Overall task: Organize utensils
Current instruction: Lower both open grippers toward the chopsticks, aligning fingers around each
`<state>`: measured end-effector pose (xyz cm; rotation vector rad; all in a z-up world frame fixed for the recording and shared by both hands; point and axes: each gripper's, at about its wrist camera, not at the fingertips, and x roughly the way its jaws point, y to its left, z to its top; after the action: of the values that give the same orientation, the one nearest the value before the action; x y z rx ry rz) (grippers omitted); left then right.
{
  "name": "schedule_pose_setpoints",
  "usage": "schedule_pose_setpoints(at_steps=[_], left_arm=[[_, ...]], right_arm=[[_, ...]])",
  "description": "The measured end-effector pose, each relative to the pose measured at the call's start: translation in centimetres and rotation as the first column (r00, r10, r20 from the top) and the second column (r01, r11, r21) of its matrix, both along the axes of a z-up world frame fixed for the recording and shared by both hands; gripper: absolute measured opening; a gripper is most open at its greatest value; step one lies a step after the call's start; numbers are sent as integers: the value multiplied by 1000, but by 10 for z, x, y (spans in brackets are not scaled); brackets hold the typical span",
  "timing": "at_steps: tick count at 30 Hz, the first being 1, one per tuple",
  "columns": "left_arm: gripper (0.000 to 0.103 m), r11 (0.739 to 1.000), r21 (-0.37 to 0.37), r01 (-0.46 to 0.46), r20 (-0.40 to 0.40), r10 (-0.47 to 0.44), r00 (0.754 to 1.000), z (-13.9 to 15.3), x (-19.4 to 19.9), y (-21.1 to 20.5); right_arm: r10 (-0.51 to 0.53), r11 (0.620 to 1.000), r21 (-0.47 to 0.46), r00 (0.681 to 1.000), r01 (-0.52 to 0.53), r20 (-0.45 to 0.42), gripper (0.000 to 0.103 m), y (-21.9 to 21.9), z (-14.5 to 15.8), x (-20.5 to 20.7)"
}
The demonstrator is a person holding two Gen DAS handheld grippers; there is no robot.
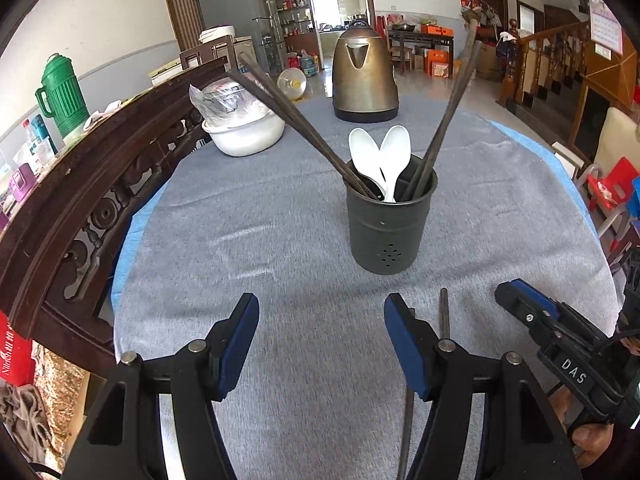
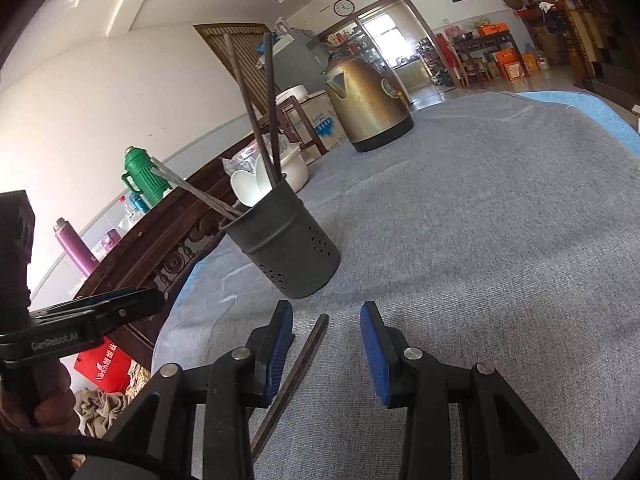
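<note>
A dark grey perforated utensil holder (image 1: 384, 232) (image 2: 288, 248) stands on the grey tablecloth. It holds two white spoons (image 1: 380, 152) (image 2: 248, 188) and several dark chopsticks (image 1: 296, 116) (image 2: 268, 112) that lean outward. One loose chopstick (image 1: 443, 312) (image 2: 308, 352) lies flat on the cloth in front of the holder. My right gripper (image 2: 326, 312) (image 1: 516, 300) is open, and this chopstick lies between its fingers, close to the left pad. The left gripper (image 1: 322, 300) (image 2: 120, 304) hovers open over bare cloth just left of the chopstick, with nothing between its pads.
A brass-coloured kettle (image 1: 364, 76) (image 2: 368, 108) stands at the far side of the table. A white bowl with a plastic bag (image 1: 244, 132) sits at the back left. A carved wooden chair back (image 1: 100, 200) borders the table's left edge, and a green thermos (image 1: 64, 96) stands behind it.
</note>
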<state>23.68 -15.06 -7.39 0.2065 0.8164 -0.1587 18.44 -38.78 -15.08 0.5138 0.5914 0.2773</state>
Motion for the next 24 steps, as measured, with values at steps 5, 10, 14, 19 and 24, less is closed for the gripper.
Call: schedule_pose_setpoints(at_steps=[5,10,14,19,24], left_arm=[[66,999,-44,10,9,-10,1000,-3,1,16],[66,995,-96,0,7,0,1000,-10,-2,38],[66,993,-118,-20,10,22,1000,-17,-2,56],[66,985,-166,-53,10,56,998,-20,-3,78],[66,982,-176,-65,20,70,997,-22,-9,94]], right_arm=[[-56,998,-13,998,56,-40,39,-3,-1,2],[-102,995,-4,991,102,-92,39,-13,4,2],[-107,994,-29,989,105,-104,39,-11,24,3],[-85,995,-74,982,73,-167,39,10,39,14],[-56,993,-114,968,29,-243,39,36,39,20]])
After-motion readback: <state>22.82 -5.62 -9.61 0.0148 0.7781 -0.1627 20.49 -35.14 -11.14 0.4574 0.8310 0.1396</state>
